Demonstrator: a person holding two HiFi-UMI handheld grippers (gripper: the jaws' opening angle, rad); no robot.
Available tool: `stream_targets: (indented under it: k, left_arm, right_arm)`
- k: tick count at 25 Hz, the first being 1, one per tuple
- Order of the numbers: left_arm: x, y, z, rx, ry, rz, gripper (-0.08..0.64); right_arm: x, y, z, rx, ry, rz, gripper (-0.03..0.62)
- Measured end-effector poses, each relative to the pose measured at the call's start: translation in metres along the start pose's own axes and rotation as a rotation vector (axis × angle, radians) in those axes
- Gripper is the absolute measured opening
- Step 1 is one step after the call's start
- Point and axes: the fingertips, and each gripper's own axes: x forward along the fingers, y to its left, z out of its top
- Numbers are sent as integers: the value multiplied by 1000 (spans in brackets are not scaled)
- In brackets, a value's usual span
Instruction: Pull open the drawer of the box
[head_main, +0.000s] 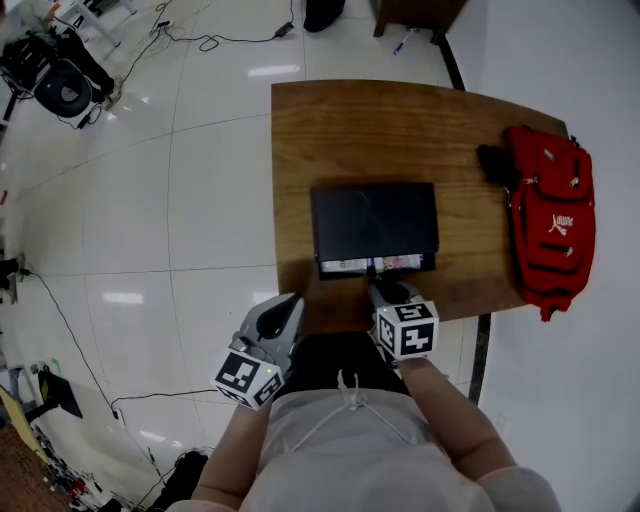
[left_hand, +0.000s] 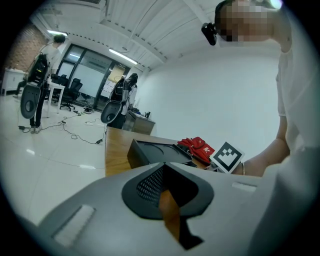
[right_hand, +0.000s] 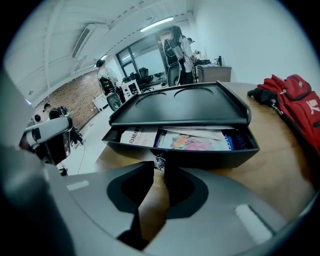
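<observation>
A flat black box (head_main: 375, 218) lies mid-table on the wooden table (head_main: 300, 140). Its drawer (head_main: 375, 264) stands a little way out at the near side and shows papers and booklets (right_hand: 192, 141). My right gripper (head_main: 375, 284) is at the drawer front, its tips (right_hand: 160, 163) pinched on the small knob (right_hand: 160, 160). My left gripper (head_main: 288, 305) hangs off the table's near-left corner with its jaws together (left_hand: 164, 172) and nothing in them. From the left gripper view the box (left_hand: 155, 150) lies ahead.
A red backpack (head_main: 552, 220) lies along the table's right edge with a black item (head_main: 495, 165) beside it. White tiled floor spreads left, with cables (head_main: 200, 40) and office chairs (head_main: 60, 85). The person's body stands right at the near edge.
</observation>
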Motion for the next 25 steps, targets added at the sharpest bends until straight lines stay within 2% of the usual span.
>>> stream_targets:
  k: [12, 25]
  left_arm:
    - [-15, -17, -12, 21, 3, -22, 6]
    - [-20, -31, -21, 31, 8, -37, 6]
  right_arm:
    - [-18, 12, -43, 27, 36, 8, 74]
    - [-32, 19, -73, 30, 61, 17, 74]
